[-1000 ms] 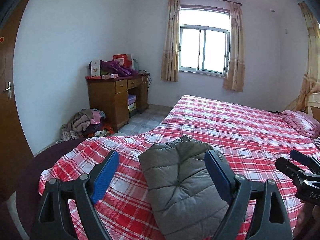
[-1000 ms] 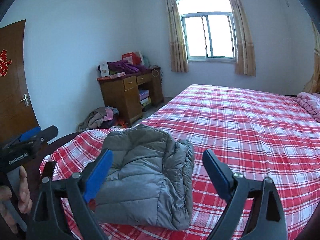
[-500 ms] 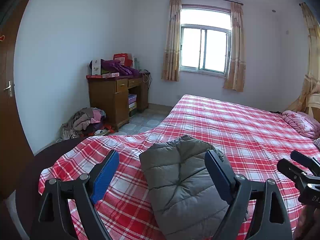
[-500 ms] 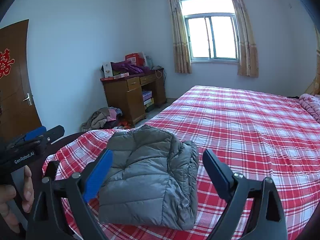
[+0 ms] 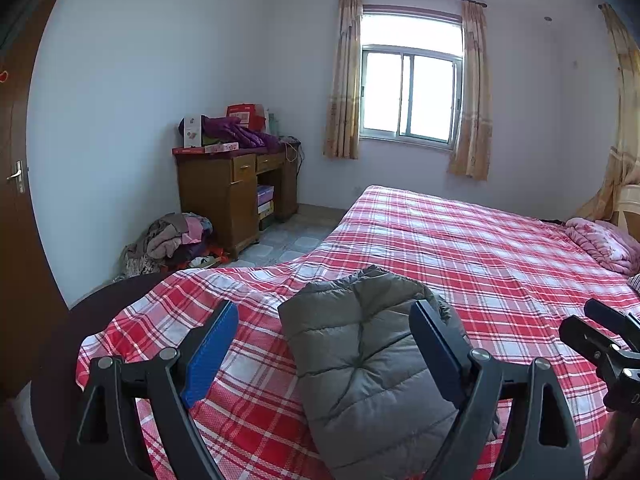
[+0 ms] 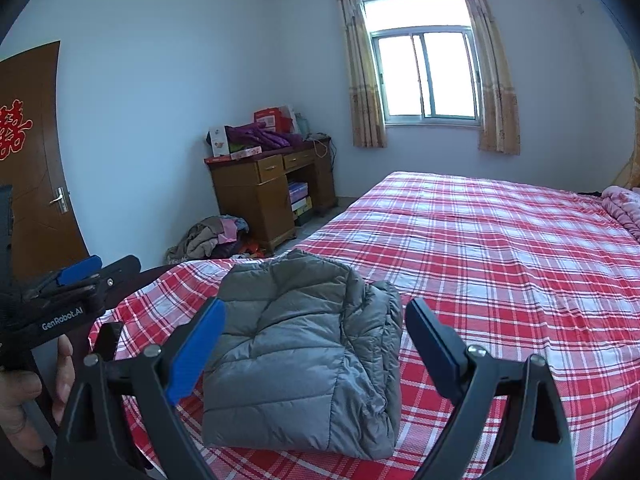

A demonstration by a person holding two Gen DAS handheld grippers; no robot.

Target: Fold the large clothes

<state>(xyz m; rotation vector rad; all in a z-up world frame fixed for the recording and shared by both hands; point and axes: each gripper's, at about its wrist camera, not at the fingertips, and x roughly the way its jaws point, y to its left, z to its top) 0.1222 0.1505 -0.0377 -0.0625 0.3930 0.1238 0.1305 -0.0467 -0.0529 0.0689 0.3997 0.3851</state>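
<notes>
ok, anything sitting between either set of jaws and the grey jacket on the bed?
Nothing visible. The folded grey puffer jacket lies alone on the red plaid bedspread, straight ahead of the left gripper and the right gripper. Both have their jaws open, with only bare bedspread around the jacket.

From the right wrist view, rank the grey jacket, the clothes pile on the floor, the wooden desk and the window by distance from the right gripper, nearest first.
1. Grey jacket, folded on the bed just ahead of the right gripper.
2. Clothes pile, on the floor, left.
3. Wooden desk, behind the pile.
4. Window, far wall.
</notes>
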